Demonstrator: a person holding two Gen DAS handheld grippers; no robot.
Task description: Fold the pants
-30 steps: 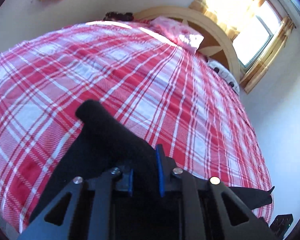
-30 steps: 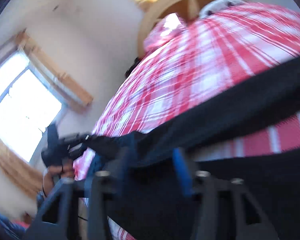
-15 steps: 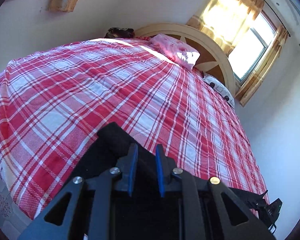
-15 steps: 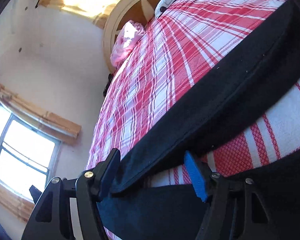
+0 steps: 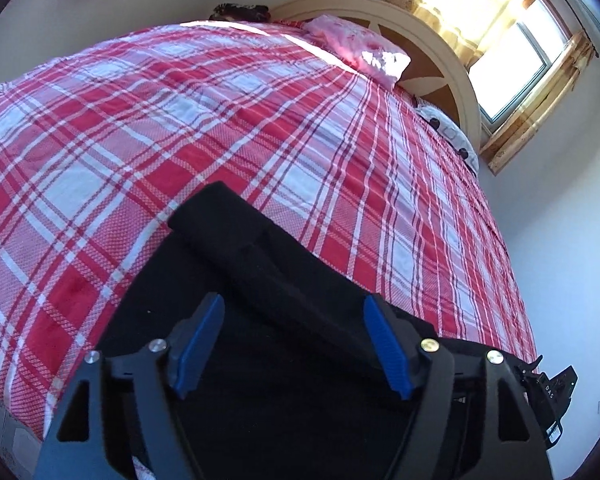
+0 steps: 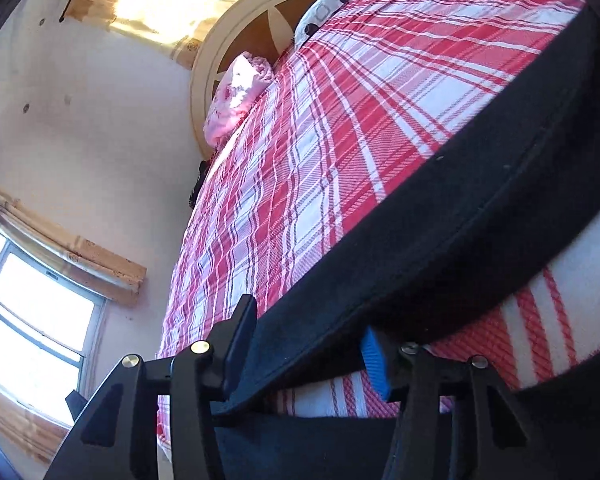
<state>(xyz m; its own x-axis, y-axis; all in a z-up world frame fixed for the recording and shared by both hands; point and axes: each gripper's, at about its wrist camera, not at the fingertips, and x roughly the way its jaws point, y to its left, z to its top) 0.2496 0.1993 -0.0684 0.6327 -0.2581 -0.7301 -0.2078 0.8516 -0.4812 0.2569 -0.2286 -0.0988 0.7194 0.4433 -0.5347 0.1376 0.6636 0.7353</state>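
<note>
Black pants (image 5: 268, 280) lie on a red and white plaid bedspread (image 5: 180, 120) at the near edge of the bed. In the left wrist view a folded strip of the pants runs from upper left to lower right over the rest. My left gripper (image 5: 296, 344) is open, its blue pads spread just above the dark cloth, holding nothing. In the right wrist view the pants (image 6: 460, 216) cross as a thick black band over the plaid (image 6: 340, 120). My right gripper (image 6: 308, 348) is open with the band's edge lying between its fingers.
A pink pillow (image 5: 360, 48) and a spotted white pillow (image 5: 444, 128) lie at the curved wooden headboard (image 5: 440, 52). Sunlit windows with wooden frames (image 5: 520, 60) (image 6: 32, 328) are in the walls. The other gripper (image 5: 548, 392) shows at the bed's right edge.
My left gripper opened and let go of the black fold, which now lies flat on the pants. My right gripper stays open, with the pants band lying lower on the bed.
</note>
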